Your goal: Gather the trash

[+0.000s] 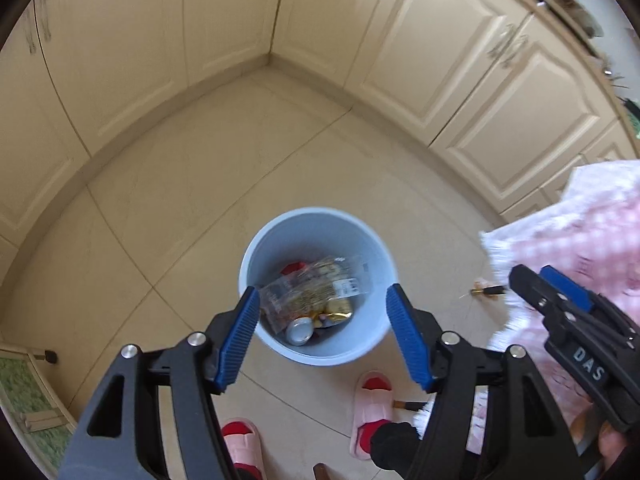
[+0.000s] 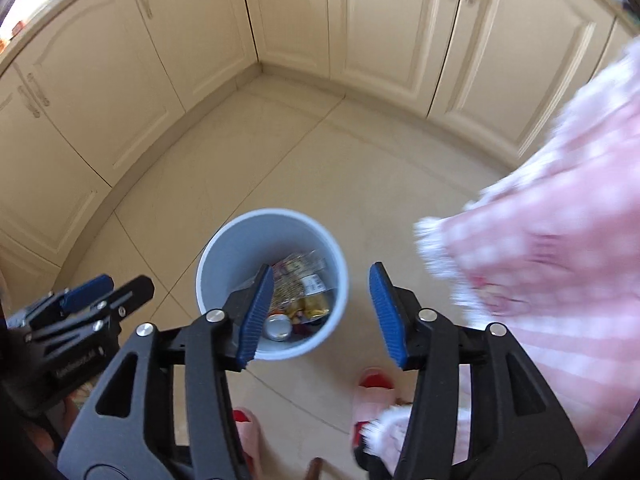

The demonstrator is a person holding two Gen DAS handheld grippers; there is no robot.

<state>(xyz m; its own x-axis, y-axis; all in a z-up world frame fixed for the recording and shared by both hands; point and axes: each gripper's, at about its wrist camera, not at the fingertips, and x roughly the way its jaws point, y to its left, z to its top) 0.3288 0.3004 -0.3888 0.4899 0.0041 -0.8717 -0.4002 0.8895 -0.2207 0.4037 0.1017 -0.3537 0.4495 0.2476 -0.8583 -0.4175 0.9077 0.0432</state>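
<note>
A light blue trash bin (image 1: pixel 376 248) stands on the tiled floor; it also shows in the right wrist view (image 2: pixel 216 256). Inside lie a clear plastic snack wrapper (image 1: pixel 316 288), gold wrappers and a drink can (image 1: pixel 300 330). My left gripper (image 1: pixel 322 336) is open and empty, held above the bin. My right gripper (image 2: pixel 320 312) is open and empty, above the bin's right rim. The right gripper also shows at the right of the left wrist view (image 1: pixel 532 276), and the left gripper at the left of the right wrist view (image 2: pixel 112 288).
Cream cabinets (image 1: pixel 440 60) line the corner walls. A pink checked cloth with white fringe (image 1: pixel 580 232) hangs at the right. A small gold and black object (image 1: pixel 486 291) lies on the floor beside it. The person's pink slippers (image 1: pixel 374 396) stand below the bin.
</note>
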